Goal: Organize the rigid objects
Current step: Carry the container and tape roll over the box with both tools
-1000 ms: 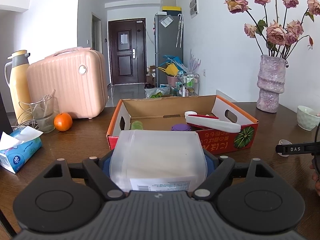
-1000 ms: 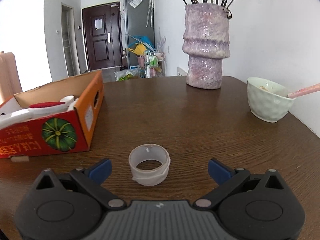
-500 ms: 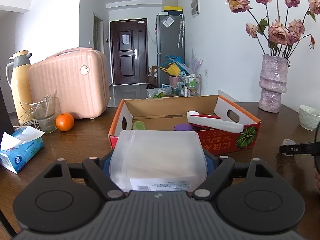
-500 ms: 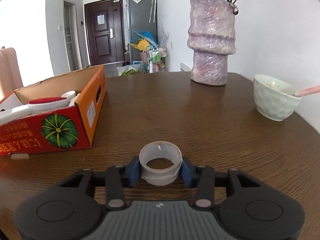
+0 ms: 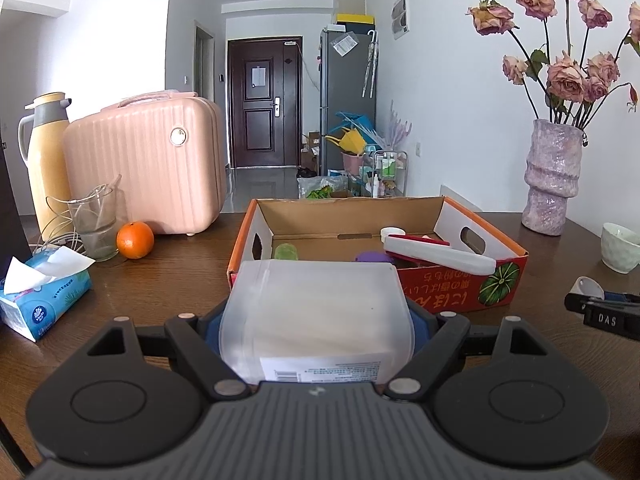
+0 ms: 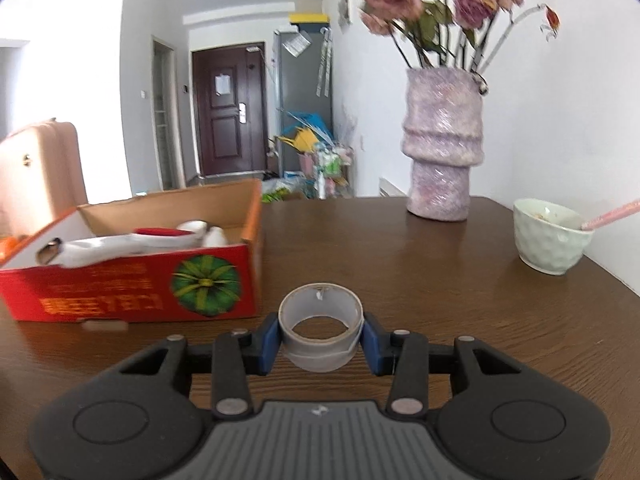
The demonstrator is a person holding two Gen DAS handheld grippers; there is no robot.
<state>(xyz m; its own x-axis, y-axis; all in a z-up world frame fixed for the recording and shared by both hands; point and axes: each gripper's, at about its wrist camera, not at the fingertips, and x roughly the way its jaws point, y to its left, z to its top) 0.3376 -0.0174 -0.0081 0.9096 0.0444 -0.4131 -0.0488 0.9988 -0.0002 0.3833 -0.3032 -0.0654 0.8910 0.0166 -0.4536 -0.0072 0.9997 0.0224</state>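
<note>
My left gripper (image 5: 316, 324) is shut on a translucent white plastic box (image 5: 316, 312) with a label, held in front of the open cardboard box (image 5: 460, 280). That box holds a white and red tool (image 5: 436, 256), a purple lid and a green item. My right gripper (image 6: 320, 338) is shut on a clear tape roll (image 6: 320, 332), lifted above the wooden table (image 6: 440, 300), right of the cardboard box (image 6: 132, 292). The right gripper with the tape roll also shows at the right edge of the left wrist view (image 5: 588, 292).
A pink case (image 5: 148, 164), yellow thermos (image 5: 44, 160), glass (image 5: 94, 224), orange (image 5: 135, 240) and tissue box (image 5: 40, 296) stand at the left. A purple vase of roses (image 6: 440, 148) and a pale green bowl with a spoon (image 6: 550, 236) stand at the right.
My right gripper closed on the tape roll and lifted it off the table, tilting the view upward. My left gripper still holds the plastic box, raised slightly.
</note>
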